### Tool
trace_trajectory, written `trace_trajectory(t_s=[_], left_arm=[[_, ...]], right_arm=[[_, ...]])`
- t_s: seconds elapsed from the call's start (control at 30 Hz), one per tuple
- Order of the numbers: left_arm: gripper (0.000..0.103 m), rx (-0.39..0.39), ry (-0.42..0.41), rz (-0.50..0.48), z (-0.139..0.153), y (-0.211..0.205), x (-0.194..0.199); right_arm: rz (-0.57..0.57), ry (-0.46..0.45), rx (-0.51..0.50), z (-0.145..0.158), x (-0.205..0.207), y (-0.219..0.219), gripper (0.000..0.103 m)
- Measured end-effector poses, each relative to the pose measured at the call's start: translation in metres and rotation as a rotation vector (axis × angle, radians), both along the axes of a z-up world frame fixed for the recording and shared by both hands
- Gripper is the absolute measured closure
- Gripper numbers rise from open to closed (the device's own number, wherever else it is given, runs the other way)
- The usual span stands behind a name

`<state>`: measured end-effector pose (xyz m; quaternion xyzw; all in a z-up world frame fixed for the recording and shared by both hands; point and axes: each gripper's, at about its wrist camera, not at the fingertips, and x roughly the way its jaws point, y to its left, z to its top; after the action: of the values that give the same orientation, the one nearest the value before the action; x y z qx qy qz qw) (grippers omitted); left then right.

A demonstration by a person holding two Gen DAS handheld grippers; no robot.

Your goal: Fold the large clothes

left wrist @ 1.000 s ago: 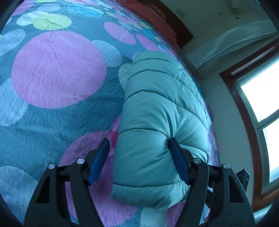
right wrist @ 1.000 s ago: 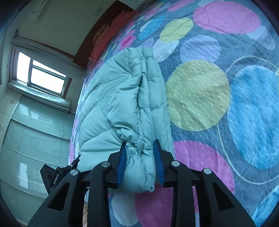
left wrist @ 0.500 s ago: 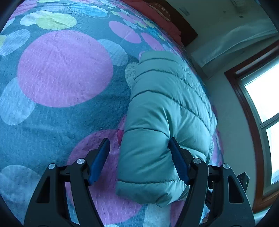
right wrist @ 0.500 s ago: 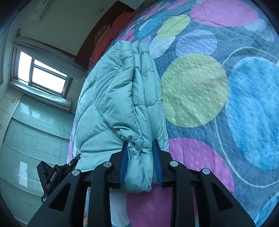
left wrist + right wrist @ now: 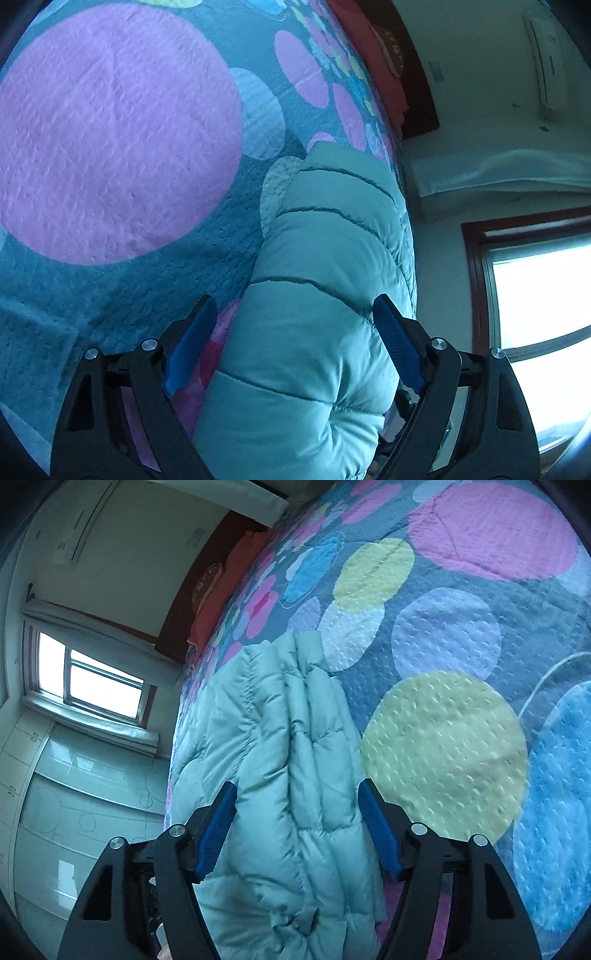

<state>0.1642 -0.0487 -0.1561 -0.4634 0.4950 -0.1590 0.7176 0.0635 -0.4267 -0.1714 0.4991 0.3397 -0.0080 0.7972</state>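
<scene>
The folded teal puffer jacket [image 5: 325, 295] lay along the bed [image 5: 110, 147] edge. The left claw [image 5: 291, 343] stood spread around its near end. The right claw [image 5: 297, 827] was spread too, straddling the jacket without pinching it.

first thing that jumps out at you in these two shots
A puffy teal quilted jacket, folded into a long bundle, lies near the window-side edge of a bedspread covered in big pastel circles. Both the left gripper and right gripper straddle its near end, jaws open.

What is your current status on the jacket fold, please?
Left gripper open, straddling the folded teal puffer jacket. Right gripper open, jacket between its fingers. Jacket lies on the spotted bedspread. No obstruction seen.
</scene>
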Motion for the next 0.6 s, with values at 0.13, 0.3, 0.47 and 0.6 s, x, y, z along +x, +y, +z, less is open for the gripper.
trace_trajectory(t_s=[0.13,0.3,0.47,0.6], left_arm=[[0.017,-0.046,0.015,0.040,-0.006,-0.006,0.006],[0.019,-0.009,-0.003,0.002,-0.006,-0.021,0.016],[0.039,0.025,-0.046,-0.038,-0.005,-0.029,0.018],[0.048,0.034,-0.087,-0.068,0.001,-0.024,0.023]], right_arm=[[-0.019,-0.019,0.067,-0.018,0.010,-0.004,0.036],[0.015,-0.040,0.012,-0.014,0.022,0.009,0.036],[0.037,-0.056,0.031,-0.019,0.029,0.018,0.062],[0.052,-0.098,0.062,-0.018,0.030,0.026,0.074]])
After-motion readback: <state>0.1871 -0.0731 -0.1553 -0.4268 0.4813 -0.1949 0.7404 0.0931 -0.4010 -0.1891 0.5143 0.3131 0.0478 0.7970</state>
